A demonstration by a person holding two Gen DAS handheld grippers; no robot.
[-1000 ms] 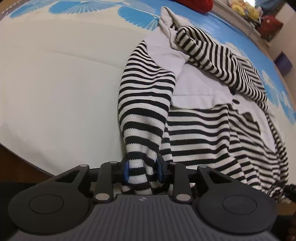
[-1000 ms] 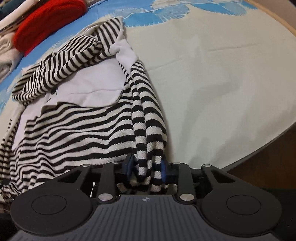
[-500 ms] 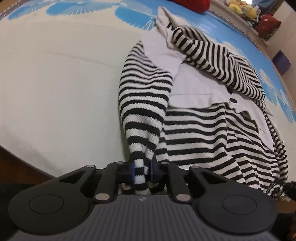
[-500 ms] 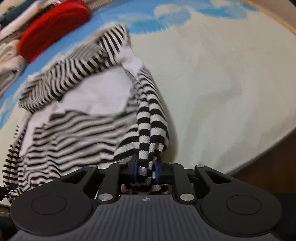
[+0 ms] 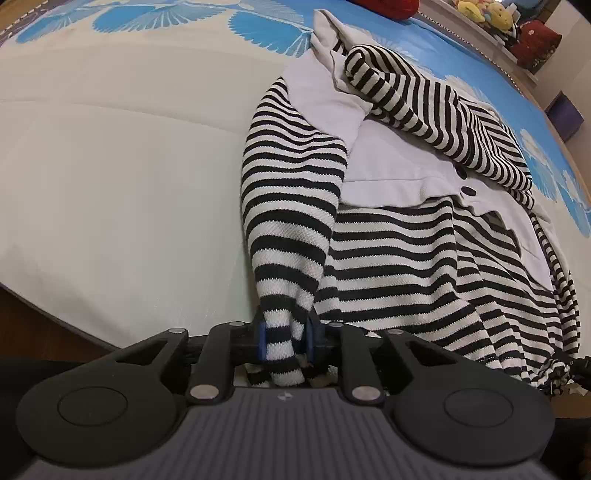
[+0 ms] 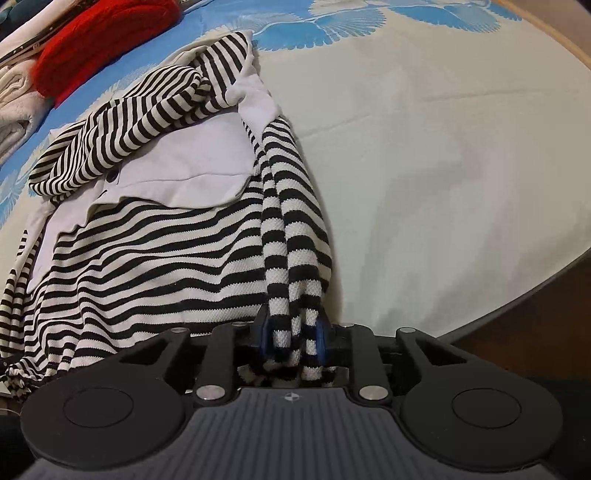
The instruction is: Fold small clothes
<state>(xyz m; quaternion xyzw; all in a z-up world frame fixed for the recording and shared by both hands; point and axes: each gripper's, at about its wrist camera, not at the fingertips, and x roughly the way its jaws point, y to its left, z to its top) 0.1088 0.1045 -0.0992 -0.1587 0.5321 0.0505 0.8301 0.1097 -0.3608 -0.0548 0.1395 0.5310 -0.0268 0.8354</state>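
A black-and-white striped top (image 5: 399, 258) with a white collar panel and dark buttons lies crumpled on a cream bedsheet (image 5: 118, 177). My left gripper (image 5: 284, 338) is shut on a bunched striped edge at the garment's near left side. The top also shows in the right wrist view (image 6: 155, 254). My right gripper (image 6: 293, 341) is shut on a bunched striped edge at its near right side. A striped sleeve (image 6: 140, 110) is folded across the white panel.
The sheet's far part has a blue fan pattern (image 5: 266, 29). A red garment (image 6: 99, 40) and folded white cloth (image 6: 14, 107) lie at the far left in the right wrist view. Soft toys (image 5: 491, 11) sit on a far ledge. The bed edge (image 6: 517, 295) is near.
Both grippers closed tighter on the striped fabric half a second ago and hold it still. The garment has shifted slightly toward the cameras and its held edges are drawn taut.
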